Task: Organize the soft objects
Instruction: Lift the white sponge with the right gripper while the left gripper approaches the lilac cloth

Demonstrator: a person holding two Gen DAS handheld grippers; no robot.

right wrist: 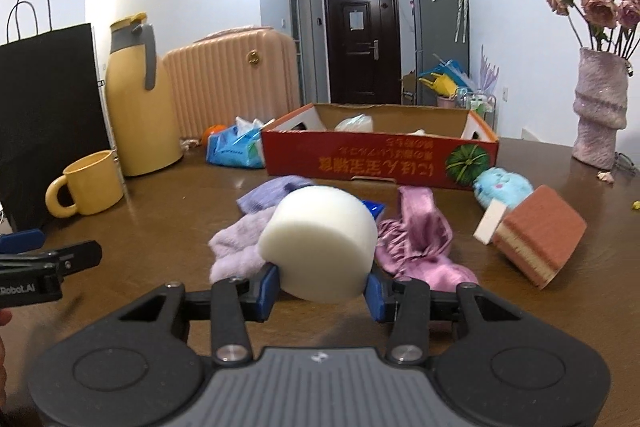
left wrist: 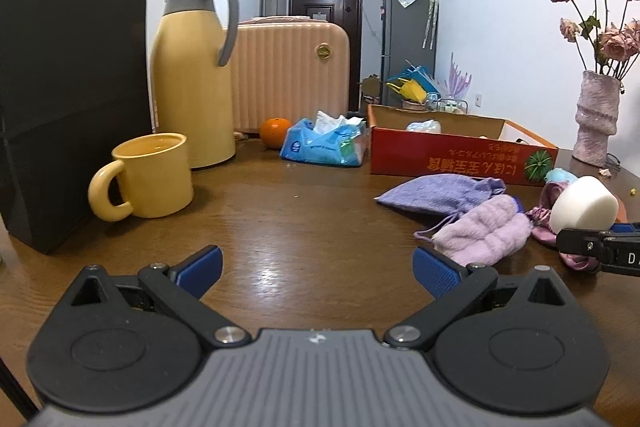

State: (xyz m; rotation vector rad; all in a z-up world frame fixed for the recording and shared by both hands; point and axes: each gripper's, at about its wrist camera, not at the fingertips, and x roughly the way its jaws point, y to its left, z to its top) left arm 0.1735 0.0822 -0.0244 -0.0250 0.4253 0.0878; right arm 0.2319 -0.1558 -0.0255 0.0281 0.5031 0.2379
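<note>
My right gripper (right wrist: 322, 285) is shut on a round white foam sponge (right wrist: 320, 241), held just above the brown table; the same sponge (left wrist: 582, 205) shows at the right edge of the left wrist view. My left gripper (left wrist: 318, 273) stands open over bare table, holding nothing. On the table lie a purple drawstring pouch (left wrist: 436, 193), a fluffy lilac cloth (left wrist: 486, 231), a pink satin cloth (right wrist: 420, 239), a blue plush toy (right wrist: 502, 189) and a pink-and-cream block sponge (right wrist: 538, 241). Behind them stands an open red cardboard box (right wrist: 380, 157) with pale items inside.
At the left stand a black paper bag (left wrist: 68, 99), a yellow mug (left wrist: 150, 175) and a yellow thermos jug (left wrist: 192, 75). A blue tissue pack (left wrist: 324, 143) and an orange (left wrist: 275, 131) sit near a pink suitcase (left wrist: 288, 71). A vase of dried roses (right wrist: 598, 107) is at the right.
</note>
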